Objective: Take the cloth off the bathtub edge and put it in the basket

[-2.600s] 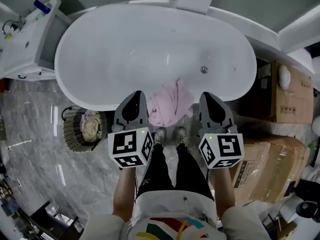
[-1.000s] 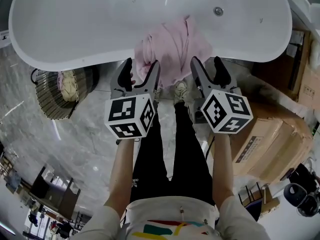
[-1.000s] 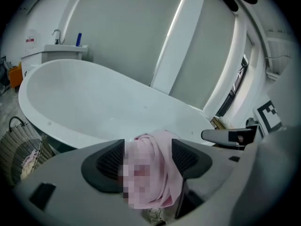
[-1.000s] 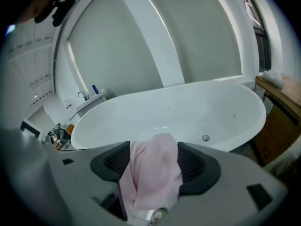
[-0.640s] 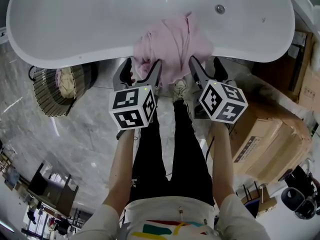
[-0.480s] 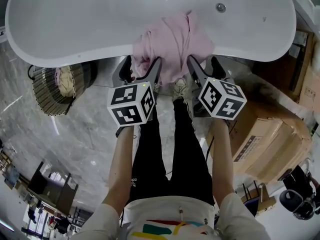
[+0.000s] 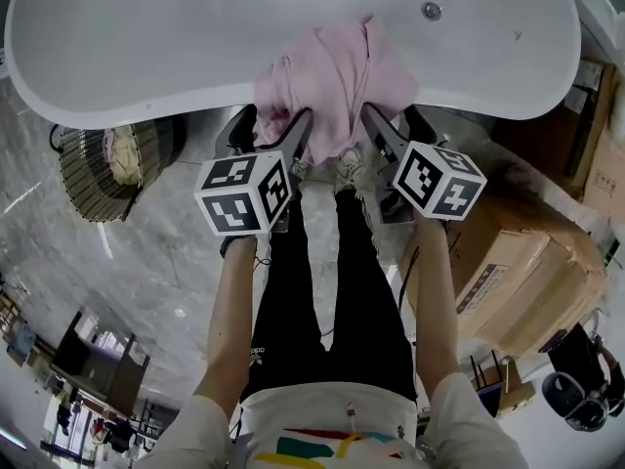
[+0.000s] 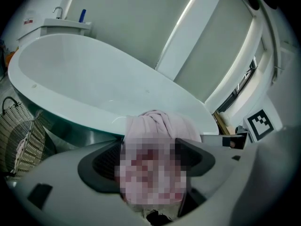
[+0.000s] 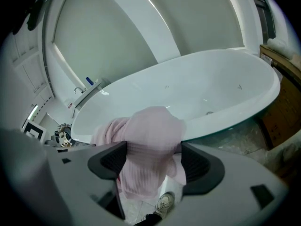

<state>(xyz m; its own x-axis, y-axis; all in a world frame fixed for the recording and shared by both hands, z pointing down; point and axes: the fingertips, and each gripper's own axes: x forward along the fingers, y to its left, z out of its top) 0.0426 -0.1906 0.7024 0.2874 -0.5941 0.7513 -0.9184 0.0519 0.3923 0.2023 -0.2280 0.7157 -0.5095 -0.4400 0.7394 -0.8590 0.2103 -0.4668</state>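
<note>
White bathtub (image 7: 146,106) on a grey marble floor (image 7: 146,262), a pink cloth (image 7: 332,76) draped over its near edge. The left hand-held gripper (image 7: 273,130) and right hand-held gripper (image 7: 398,130) straddle its hanging part, jaws wide, unclamped. The grasp seems in hand: next, close on it and lift it to the basket (image 7: 83,169) at left.

Bathroom, white bathtub (image 7: 146,47), marble floor (image 7: 137,272)

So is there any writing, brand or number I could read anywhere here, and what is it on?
No text here can be read.
Label on the cardboard box: print too blurred to read.
White mark on the trouser leg: too small to read.
Marker cubes: black-and-white square patterns, no letters.
</note>
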